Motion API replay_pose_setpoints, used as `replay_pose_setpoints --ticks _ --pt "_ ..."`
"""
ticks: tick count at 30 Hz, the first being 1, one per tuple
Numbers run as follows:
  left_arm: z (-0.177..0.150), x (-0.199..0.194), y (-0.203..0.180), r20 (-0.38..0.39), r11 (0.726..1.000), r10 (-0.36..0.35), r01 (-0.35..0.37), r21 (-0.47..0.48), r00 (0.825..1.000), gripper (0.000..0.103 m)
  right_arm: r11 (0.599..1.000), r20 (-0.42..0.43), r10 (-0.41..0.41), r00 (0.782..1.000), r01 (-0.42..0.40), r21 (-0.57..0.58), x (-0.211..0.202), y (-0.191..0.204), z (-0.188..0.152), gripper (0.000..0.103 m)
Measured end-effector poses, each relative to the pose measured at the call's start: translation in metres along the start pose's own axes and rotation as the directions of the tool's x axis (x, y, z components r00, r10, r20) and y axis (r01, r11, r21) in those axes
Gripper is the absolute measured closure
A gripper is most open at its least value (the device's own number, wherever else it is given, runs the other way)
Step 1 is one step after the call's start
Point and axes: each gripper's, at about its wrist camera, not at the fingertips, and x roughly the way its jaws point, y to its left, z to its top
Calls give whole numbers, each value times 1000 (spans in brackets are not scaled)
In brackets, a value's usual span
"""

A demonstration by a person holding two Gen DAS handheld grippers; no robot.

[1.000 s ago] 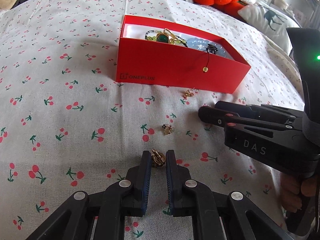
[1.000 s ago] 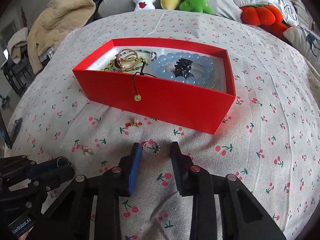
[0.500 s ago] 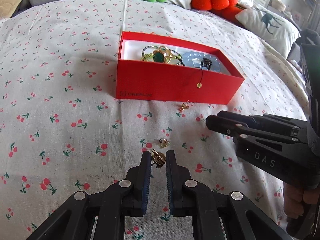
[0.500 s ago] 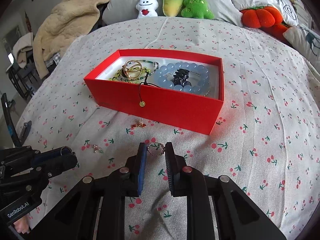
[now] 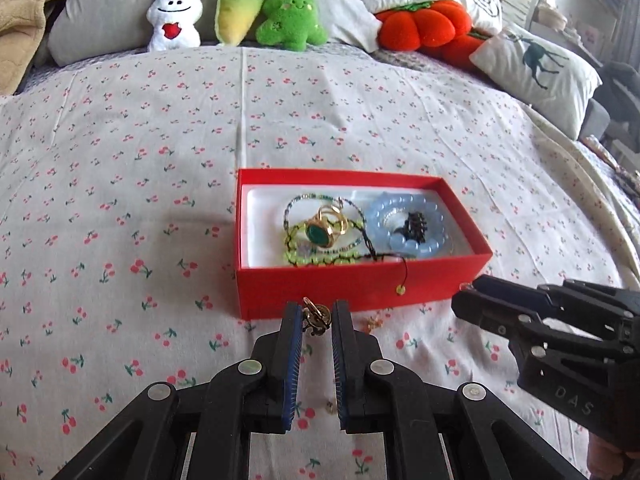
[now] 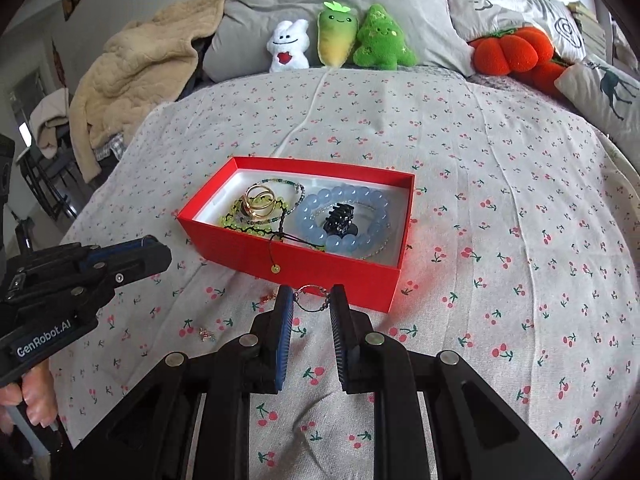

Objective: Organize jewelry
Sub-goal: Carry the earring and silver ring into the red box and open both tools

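A red box (image 5: pixel 352 286) (image 6: pixel 320 270) lies on the cherry-print bedspread. It holds a gold ring with a green stone (image 5: pixel 322 233), green bead strings, a blue bead bracelet (image 6: pixel 344 222) and a black hair claw (image 6: pixel 339 218). My left gripper (image 5: pixel 314 318) is shut on a small gold earring (image 5: pixel 316 317), held in the air just before the box's near wall. My right gripper (image 6: pixel 310 298) is shut on a thin hoop with beads (image 6: pixel 314 298), also lifted near the box front. Small gold pieces (image 5: pixel 372 323) (image 6: pixel 206 334) lie on the bedspread.
Plush toys (image 6: pixel 340 40), an orange pumpkin cushion (image 5: pixel 420 30) and pillows line the far edge of the bed. A beige blanket (image 6: pixel 136 76) is heaped at the far left. A thin cord with a gold bead (image 5: pixel 401 289) hangs over the box front.
Both grippers have closed on their pieces and lifted them off the bedspread, rising and tilting so the box interior shows more from above.
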Motion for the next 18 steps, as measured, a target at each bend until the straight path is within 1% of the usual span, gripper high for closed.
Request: replay_pose_setpoints --ticks 4,9,13,18 --pt "21 13 0 6 1000 15 -15 0 1000 94 1000 8 1 1000 -1 12 -3 -4 3 83" --pt "35 33 1 -6 999 52 -51 14 999 94 1000 22 10 1000 -10 24 -5 -7 10 83" --pt "44 46 8 -5 998 64 -64 0 998 94 1000 36 21 999 -22 20 -3 -9 24 83" --pt "51 60 12 -11 997 73 -73 4 997 94 999 28 36 999 -37 35 9 -14 44 83"
